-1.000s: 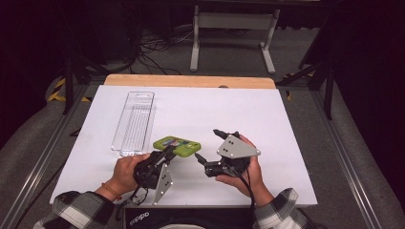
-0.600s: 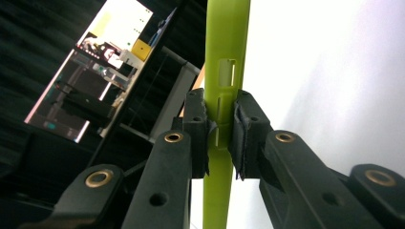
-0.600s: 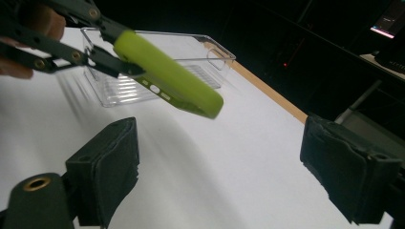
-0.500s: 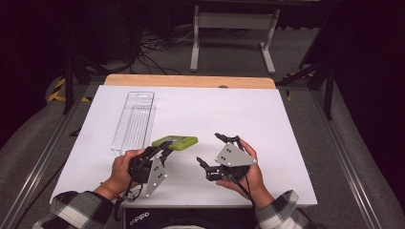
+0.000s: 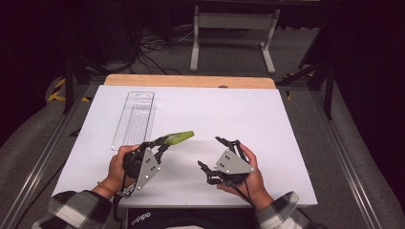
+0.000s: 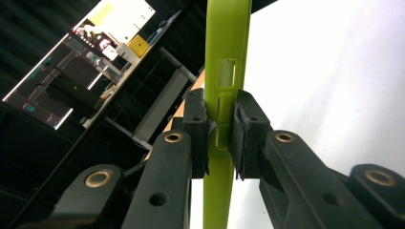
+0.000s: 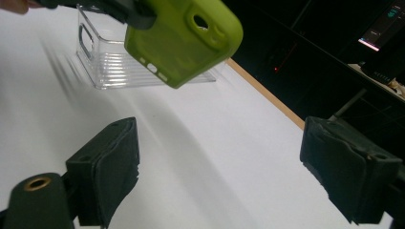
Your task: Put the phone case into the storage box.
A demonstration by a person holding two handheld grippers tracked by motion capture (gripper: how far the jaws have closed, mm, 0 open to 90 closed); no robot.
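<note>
- Left gripper (image 5: 160, 145) is clamped on the edge of the green phone case (image 5: 177, 138); in the left gripper view both pads press the case's thin side wall (image 6: 224, 71).
- Right gripper (image 5: 214, 153) stands with its jaws wide apart, nothing between them, just right of the case.
- Progress, as judged: pick-up is done, since the case hangs clear of the white table (image 5: 267, 119). Placement is not yet done. The clear tray (image 5: 134, 119), a likely destination, lies empty just beyond and left of the case.
- Case appearance: lime green, soft-looking, rounded corners, a camera opening and slim button cut-outs (image 7: 152, 68) along one side; held roughly level, slightly tilted.
</note>
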